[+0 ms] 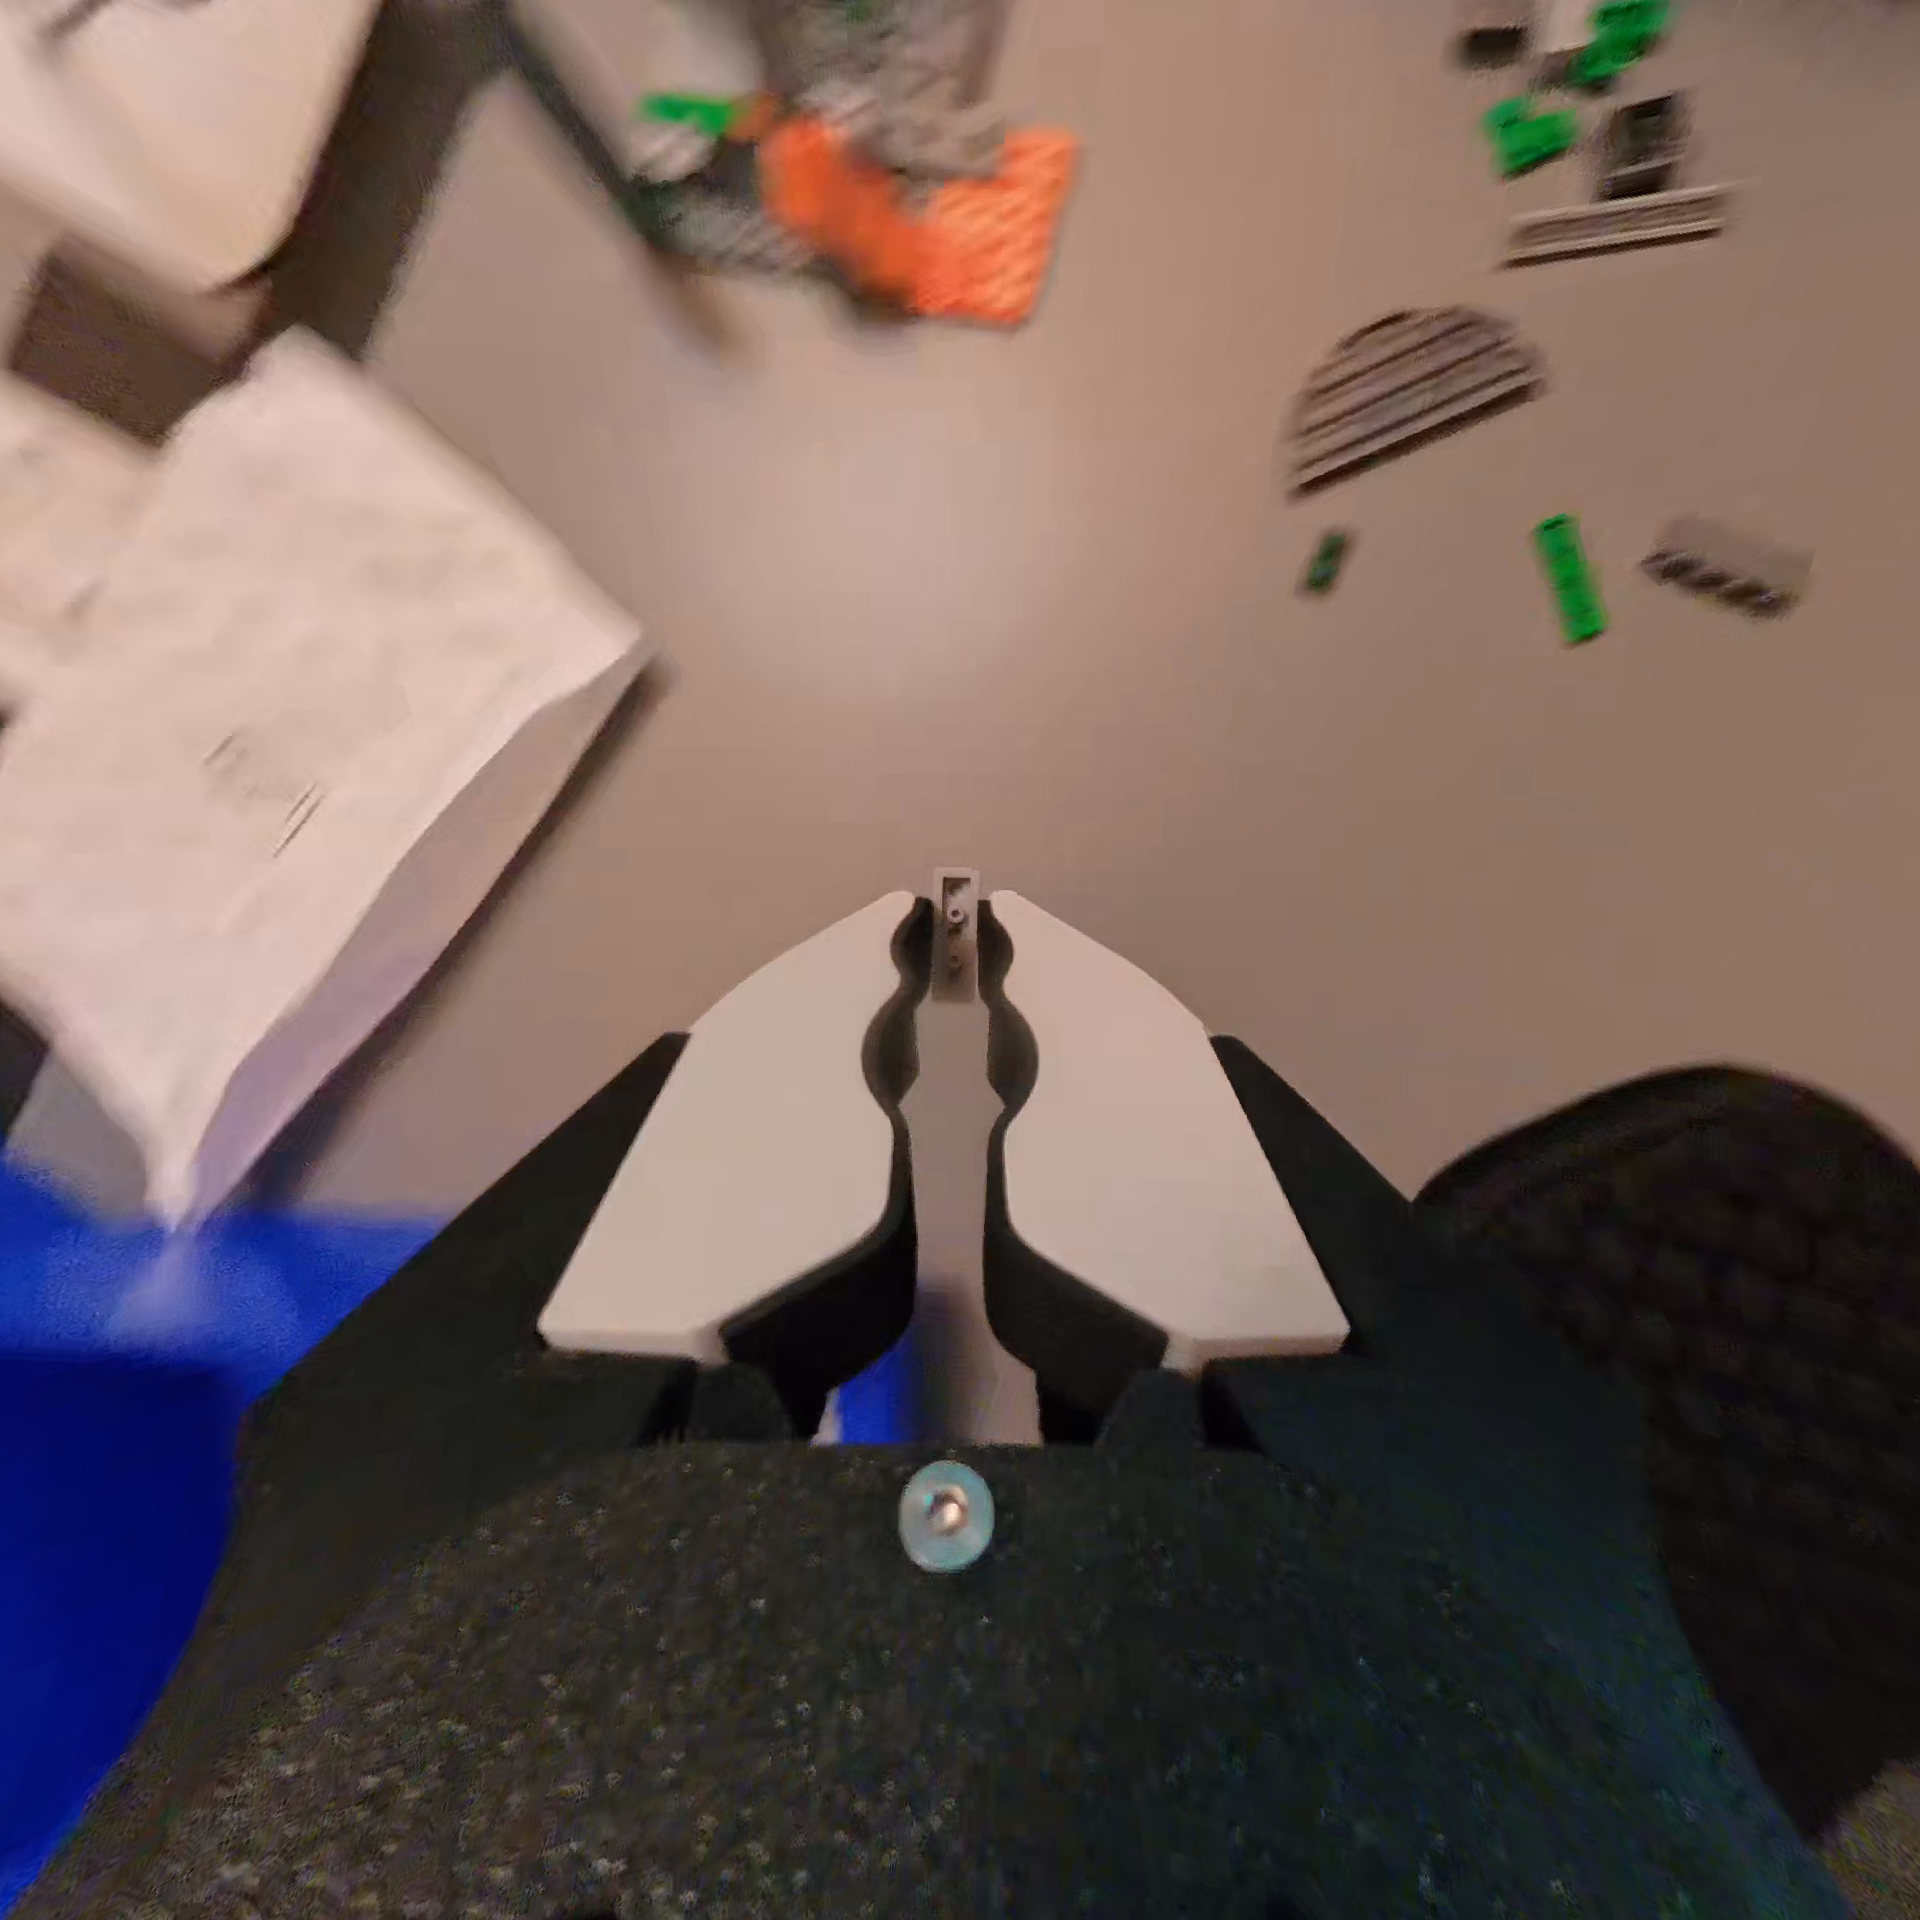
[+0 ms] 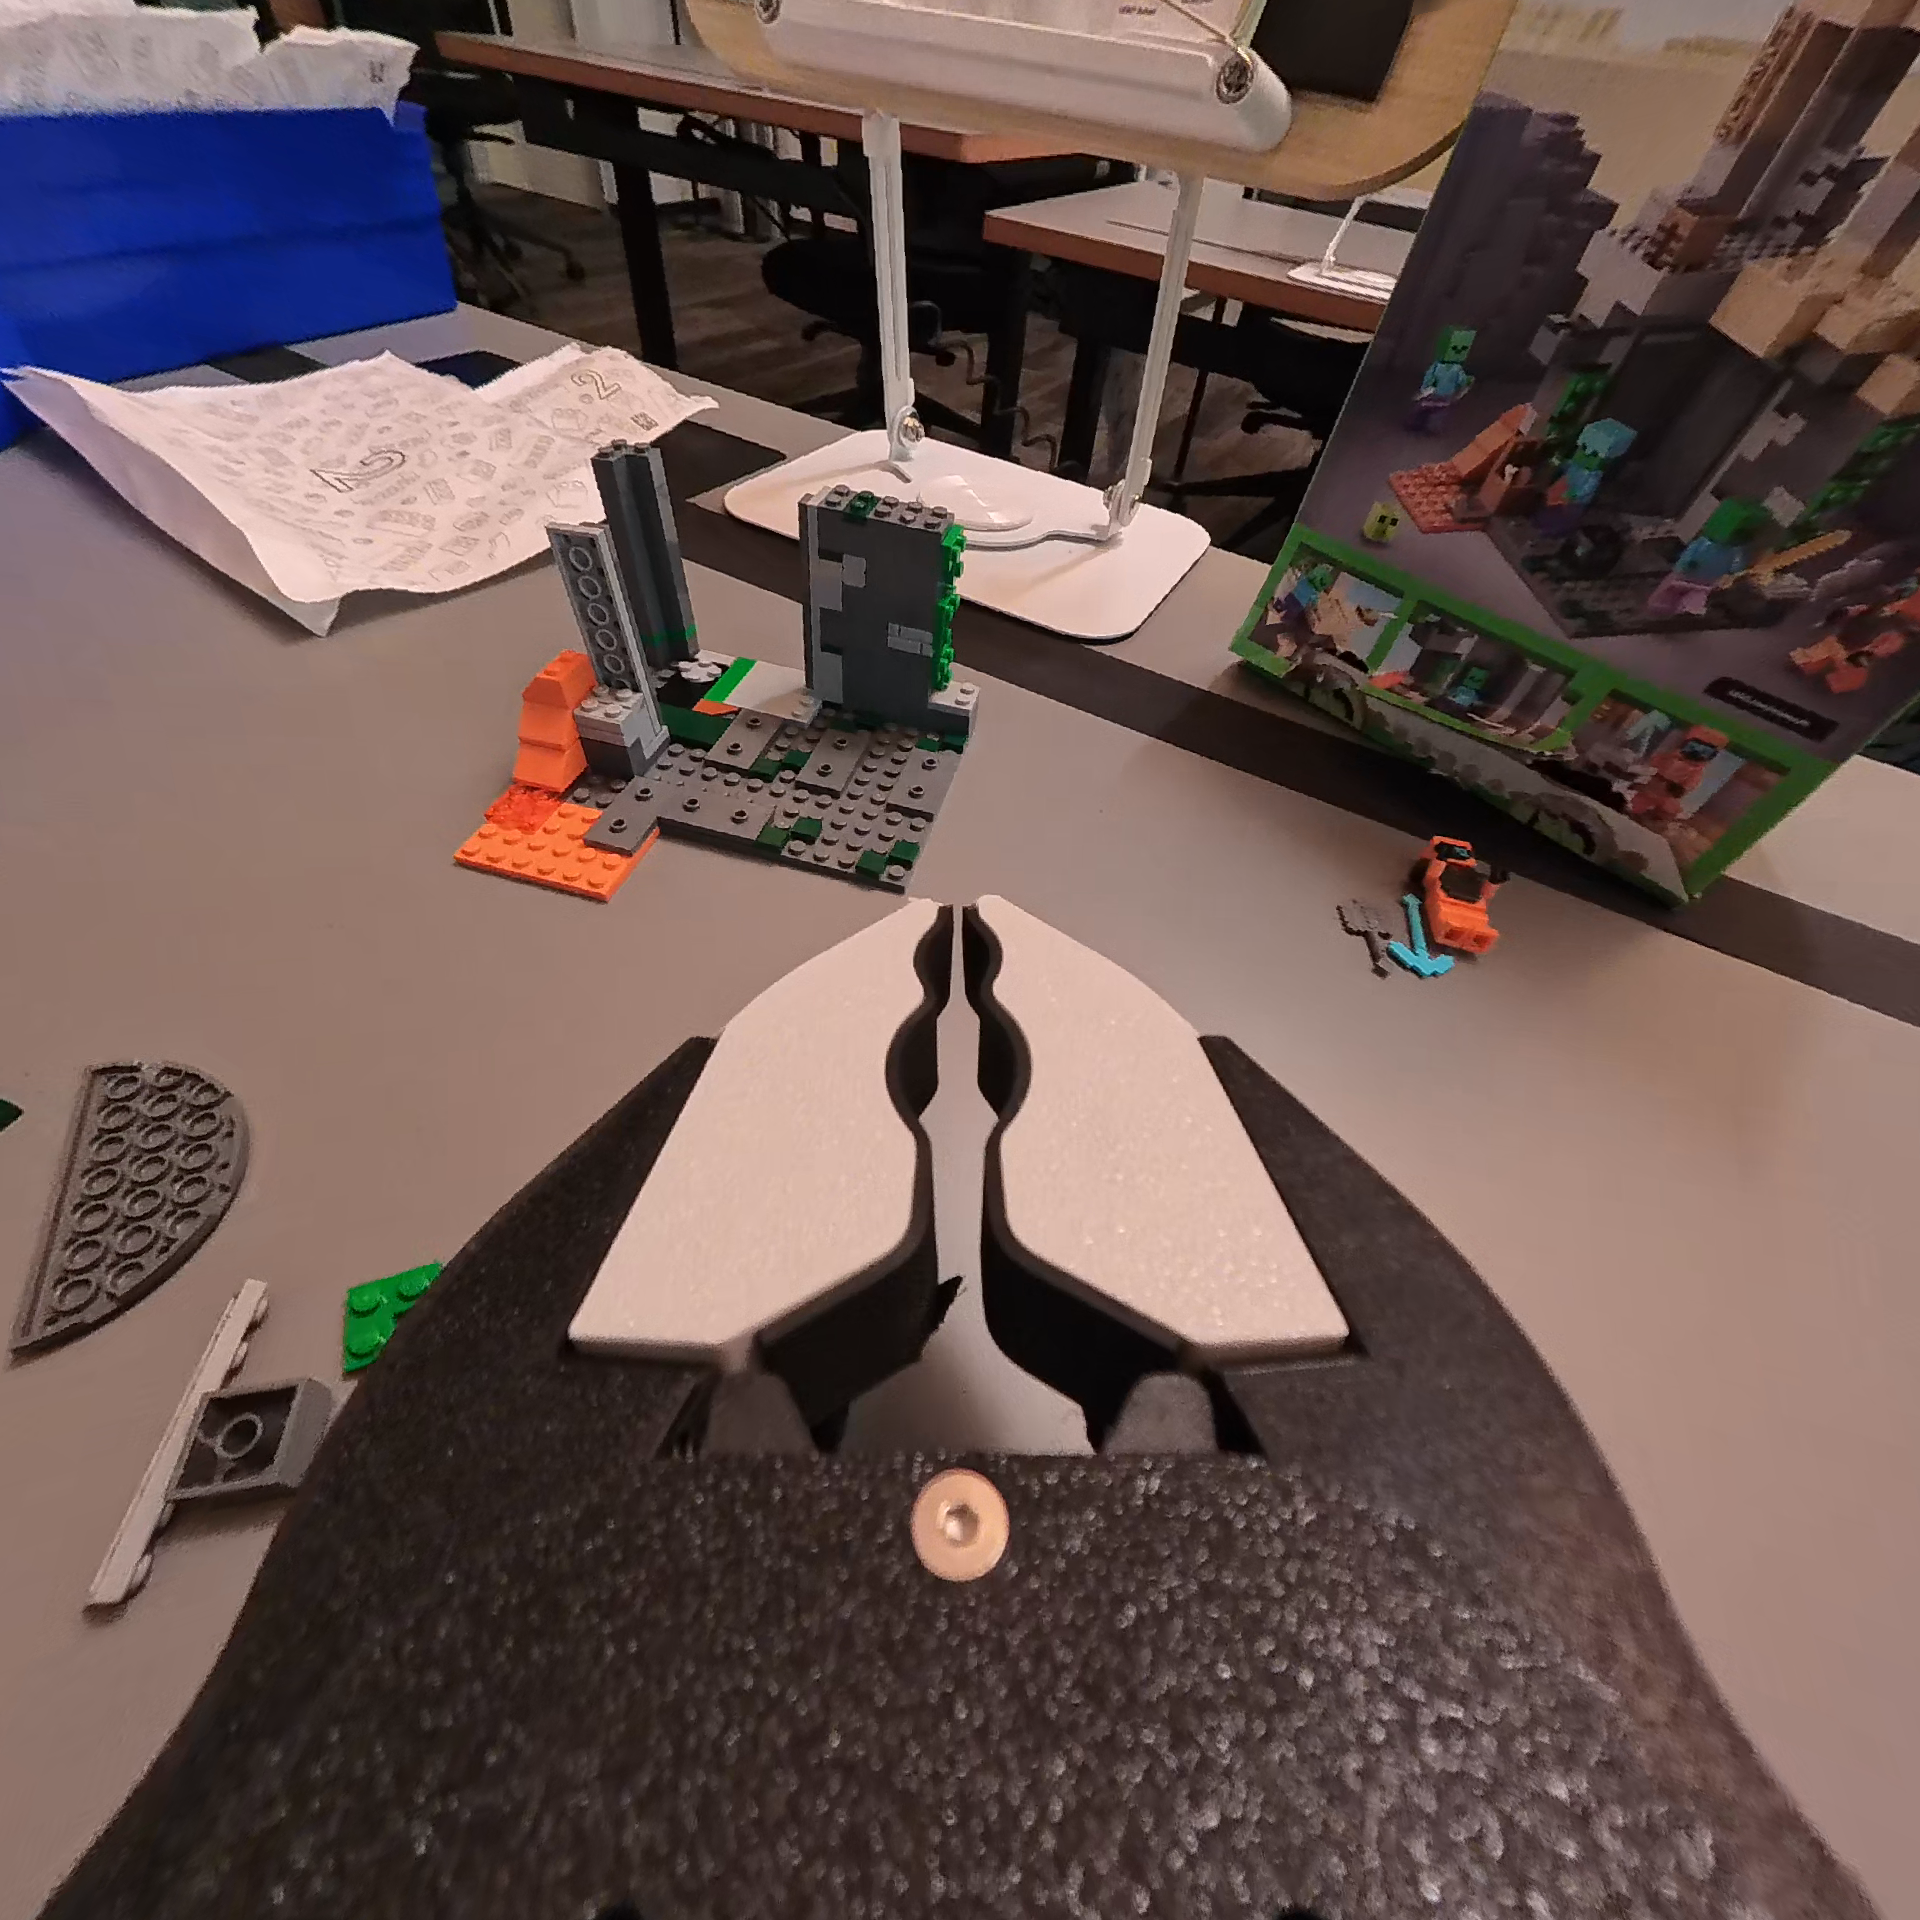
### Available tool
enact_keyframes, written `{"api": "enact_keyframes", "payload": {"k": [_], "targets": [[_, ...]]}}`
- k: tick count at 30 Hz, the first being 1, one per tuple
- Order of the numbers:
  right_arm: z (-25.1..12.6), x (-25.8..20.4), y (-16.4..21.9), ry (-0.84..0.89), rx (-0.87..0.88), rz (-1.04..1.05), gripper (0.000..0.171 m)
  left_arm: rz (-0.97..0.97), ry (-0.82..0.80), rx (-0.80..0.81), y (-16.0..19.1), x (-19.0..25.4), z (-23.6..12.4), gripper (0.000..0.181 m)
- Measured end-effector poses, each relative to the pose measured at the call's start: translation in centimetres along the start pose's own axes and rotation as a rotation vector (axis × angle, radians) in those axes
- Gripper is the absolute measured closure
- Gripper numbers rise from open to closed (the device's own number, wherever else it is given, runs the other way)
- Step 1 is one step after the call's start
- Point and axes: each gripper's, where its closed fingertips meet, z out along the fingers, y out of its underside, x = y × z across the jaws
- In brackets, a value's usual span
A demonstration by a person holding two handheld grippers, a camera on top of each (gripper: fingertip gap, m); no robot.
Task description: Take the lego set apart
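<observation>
The lego set (image 2: 748, 717) stands on the grey table: a grey studded base with an orange plate, two grey pillars and a grey wall with green bricks. It shows blurred at the top of the left wrist view (image 1: 883, 197). My left gripper (image 1: 954, 909) is shut on a small grey lego plate (image 1: 955, 935), held above the table away from the set. My right gripper (image 2: 956, 914) is shut and empty, just in front of the set's base.
Loose pieces lie about: a dark half-round plate (image 2: 130, 1195), a green plate (image 2: 379, 1314), a grey strip with a block (image 2: 208, 1444), an orange figure (image 2: 1460, 894). White paper (image 2: 343, 478), a blue bin (image 2: 208, 229), the set's box (image 2: 1621, 499) and a lamp base (image 2: 997, 540) ring the table. The tips of one gripper are about 30 cm away from the tips of the other.
</observation>
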Motion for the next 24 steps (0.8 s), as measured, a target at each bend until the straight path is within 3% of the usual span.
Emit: {"api": "enact_keyframes", "payload": {"k": [4, 7, 11, 16, 20, 24], "targets": [[0.2, -0.5, 0.1, -0.012, -0.005, -0.006, 0.170, -0.234, -0.194, -0.085, 7.5, -7.7, -6.1, 0.173], [0.1, -0.9, -0.2, -0.017, 0.000, -0.012, 0.170, -0.389, -0.164, -0.119, 12.4, -9.1, -6.0, 0.172], [0.0, -1.1, 0.0, -0.016, -0.006, -0.014, 0.170, -0.434, -0.152, -0.147, 15.6, -8.4, -3.9, 0.145], [0.1, -1.2, 0.2, -0.017, -0.015, -0.016, 0.170, -0.390, -0.149, -0.064, 14.2, -7.1, -4.3, 0.138], [0.1, -1.2, 0.3, -0.018, -0.019, -0.016, 0.170, -0.277, -0.062, 0.151, 7.9, -2.8, -5.9, 0.151], [0.2, -1.5, 0.4, -0.026, -0.025, -0.023, 0.170, -0.118, 0.056, 0.223, 2.1, 4.3, -2.9, 0.156]]}}
